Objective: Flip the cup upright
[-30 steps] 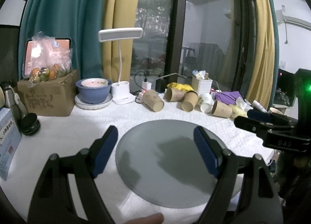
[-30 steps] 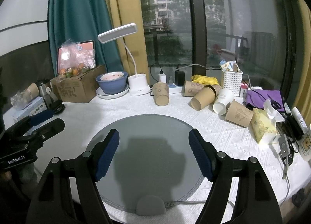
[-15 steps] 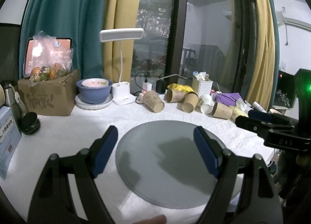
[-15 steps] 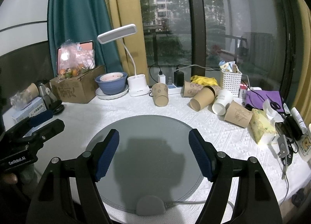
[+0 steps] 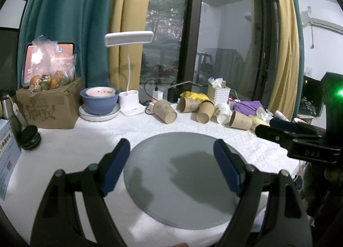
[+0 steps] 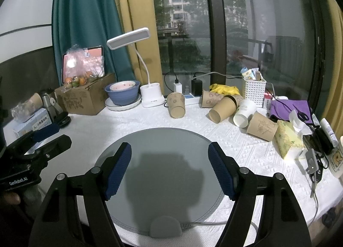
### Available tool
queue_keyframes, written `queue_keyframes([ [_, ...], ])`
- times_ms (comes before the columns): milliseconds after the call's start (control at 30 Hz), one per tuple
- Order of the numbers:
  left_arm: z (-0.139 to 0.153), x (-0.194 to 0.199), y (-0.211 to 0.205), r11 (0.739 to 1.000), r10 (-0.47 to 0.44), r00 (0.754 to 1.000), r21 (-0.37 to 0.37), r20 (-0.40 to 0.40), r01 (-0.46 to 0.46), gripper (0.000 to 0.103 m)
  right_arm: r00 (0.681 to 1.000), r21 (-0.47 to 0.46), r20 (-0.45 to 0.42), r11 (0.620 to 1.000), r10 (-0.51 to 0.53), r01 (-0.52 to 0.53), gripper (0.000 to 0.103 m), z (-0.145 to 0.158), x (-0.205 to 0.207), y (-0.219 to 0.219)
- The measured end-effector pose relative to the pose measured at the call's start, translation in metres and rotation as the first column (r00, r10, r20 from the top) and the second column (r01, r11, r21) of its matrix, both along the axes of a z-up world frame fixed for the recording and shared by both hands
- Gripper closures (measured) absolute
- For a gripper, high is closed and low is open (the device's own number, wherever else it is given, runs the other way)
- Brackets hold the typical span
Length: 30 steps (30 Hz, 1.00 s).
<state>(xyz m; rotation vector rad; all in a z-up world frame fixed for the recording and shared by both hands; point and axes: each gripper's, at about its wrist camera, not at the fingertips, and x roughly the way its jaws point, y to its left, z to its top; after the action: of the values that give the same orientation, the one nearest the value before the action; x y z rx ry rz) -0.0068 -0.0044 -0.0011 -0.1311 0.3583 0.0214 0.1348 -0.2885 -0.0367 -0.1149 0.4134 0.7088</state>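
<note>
Both grippers are held low over a round grey mat (image 6: 171, 161) on a white-clothed surface (image 6: 246, 150), and nothing is gripped. The left gripper (image 5: 171, 165) is seen with its fingers (image 5: 116, 166) spread wide over the mat; the right gripper (image 6: 169, 169) is likewise spread and empty.

The cups are kept well apart from both grippers, in a loose row along the far edge of the surface. A brown cup (image 6: 176, 105) is seen nearest the lamp (image 6: 150, 94); from the right wrist view it looks mouth-down, from the left wrist view tipped on its side, so its pose cannot be settled. Further right, three brown cups (image 6: 223, 108) and a white cup (image 6: 244, 112) are lying on their sides, touching or just beside one another.

No approach is judged to have begun. Several risks can be expected from here. The crowded cups could be knocked or rolled if one is reached from the side, since each is pressed against a neighbour. Thin paper walls could be crushed if the fingers are closed hard. A cup lying on its side could be pushed away rather than caught, as it rolls freely on the cloth. Cables (image 6: 171, 77) and a basket (image 6: 253, 91) behind the row could be snagged by an overshoot.
</note>
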Motion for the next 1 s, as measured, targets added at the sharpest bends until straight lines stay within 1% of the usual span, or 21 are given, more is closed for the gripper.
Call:
queue_keyframes([
  [333, 0.0, -0.001, -0.001, 1.0, -0.007, 1.0, 0.002, -0.002, 0.007, 0.022, 1.0, 0.001, 0.0, 1.0, -0.001, 0.001, 0.026, -0.001, 0.001, 0.0],
  [500, 0.0, 0.002, -0.001, 1.0, 0.004, 1.0, 0.004, 0.003, -0.004, 0.022, 1.0, 0.001, 0.001, 1.0, -0.002, 0.002, 0.026, -0.003, 0.001, 0.002],
  [600, 0.0, 0.006, 0.0, 1.0, 0.002, 1.0, 0.005, -0.002, -0.002, 0.022, 1.0, 0.002, -0.002, 1.0, -0.001, 0.001, 0.026, 0.0, 0.005, -0.004],
  [733, -0.003, 0.014, 0.001, 1.0, -0.005, 1.0, 0.006, -0.02, 0.005, 0.022, 1.0, 0.0, -0.012, 1.0, 0.0, 0.0, 0.026, 0.0, 0.01, 0.002],
  [1000, -0.01, 0.046, 0.003, 1.0, -0.019, 0.996, 0.009, -0.083, 0.02, 0.022, 0.999, -0.005, -0.041, 1.0, -0.015, 0.015, 0.026, -0.006, 0.046, 0.007],
])
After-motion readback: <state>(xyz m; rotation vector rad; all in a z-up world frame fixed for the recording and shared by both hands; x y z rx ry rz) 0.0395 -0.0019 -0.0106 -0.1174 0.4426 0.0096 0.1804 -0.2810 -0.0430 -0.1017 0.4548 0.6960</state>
